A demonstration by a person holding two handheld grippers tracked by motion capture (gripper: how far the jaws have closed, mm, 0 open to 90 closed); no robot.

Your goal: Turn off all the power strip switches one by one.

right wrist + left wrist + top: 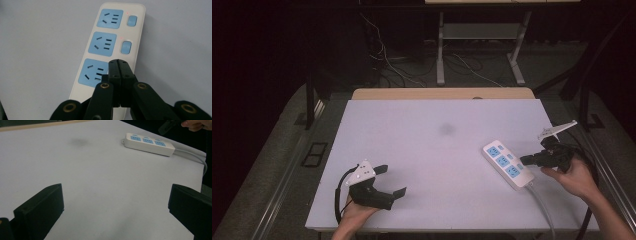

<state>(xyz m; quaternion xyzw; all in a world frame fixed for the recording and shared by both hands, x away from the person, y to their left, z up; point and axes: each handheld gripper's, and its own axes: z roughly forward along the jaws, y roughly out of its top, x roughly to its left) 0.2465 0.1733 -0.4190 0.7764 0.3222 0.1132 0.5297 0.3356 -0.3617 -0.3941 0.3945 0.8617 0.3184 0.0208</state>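
- We see the power strip lying flat on the white table, toward its right side, sockets facing up.
- In the high view its long axis runs on a diagonal, from the far left end down to the near right end, where its pale cable leaves toward the table's near edge.
- We count three blue sockets in a row along that axis, each with a blue switch beside it where we can see it.
- Our right gripper has its jaws clenched together with nothing between them; in the right gripper view their tips sit over the nearest socket's switch side.
- Our left gripper rests at the near left of the table, well apart from the strip, jaws spread wide and empty.
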